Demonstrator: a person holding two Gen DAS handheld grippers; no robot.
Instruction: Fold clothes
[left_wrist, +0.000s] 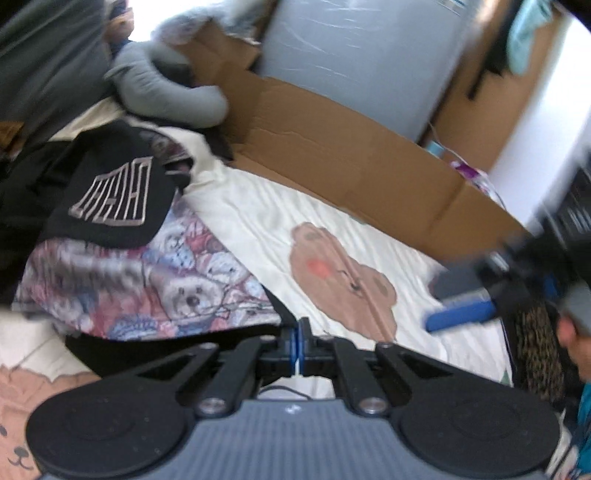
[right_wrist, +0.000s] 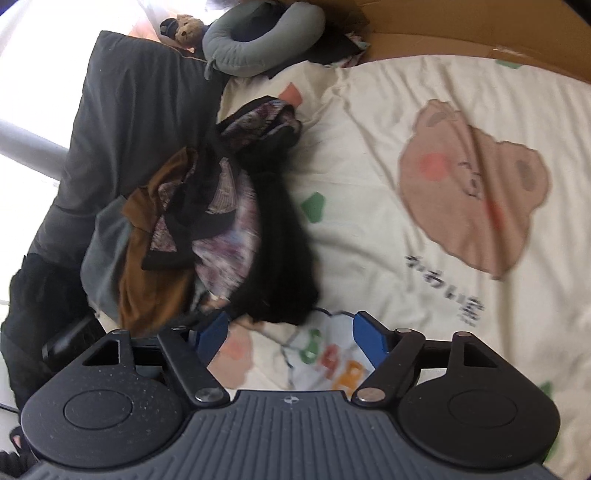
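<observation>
Left hand-held gripper (left_wrist: 300, 341): jaws pressed together, blue pads meeting. A dark fabric edge runs right up to the tips, but whether anything is pinched between them I cannot tell. Right hand-held gripper (right_wrist: 291, 338): jaws wide apart, nothing between them, only the bear-print bedsheet (right_wrist: 369, 147) showing through the gap.

Task thing: the clothes pile (right_wrist: 207, 229), at 10 o'clock from the right gripper tips, its black lower edge just beside the left blue pad. Visible in it:
- black garment with block lettering (left_wrist: 110, 195), on top in the left wrist view
- teddy-bear print garment (left_wrist: 155, 288) under it, at 10 o'clock from the left gripper, near the tips
- brown garment (right_wrist: 155, 280) and a grey one, bunched on the pile's far-left side

Progress, as a judgement: basically at the start. Everything in the pile is crumpled and overlapping; no flat folded stack shows in either view. The open sheet at 1–2 o'clock of the pile looks like the working area and holds no garment. Left to do: pull one item free, spread it flat, fold, repeat for the rest.

Surroundings: grey neck pillow (right_wrist: 255, 48) at 12 o'clock of the pile, small teddy bear toy (right_wrist: 184, 29) just beside it, dark grey pillow (right_wrist: 136, 110) at 10 o'clock, cardboard sheet (left_wrist: 351, 147) along the bed's far edge. Both views are motion-blurred in places.
</observation>
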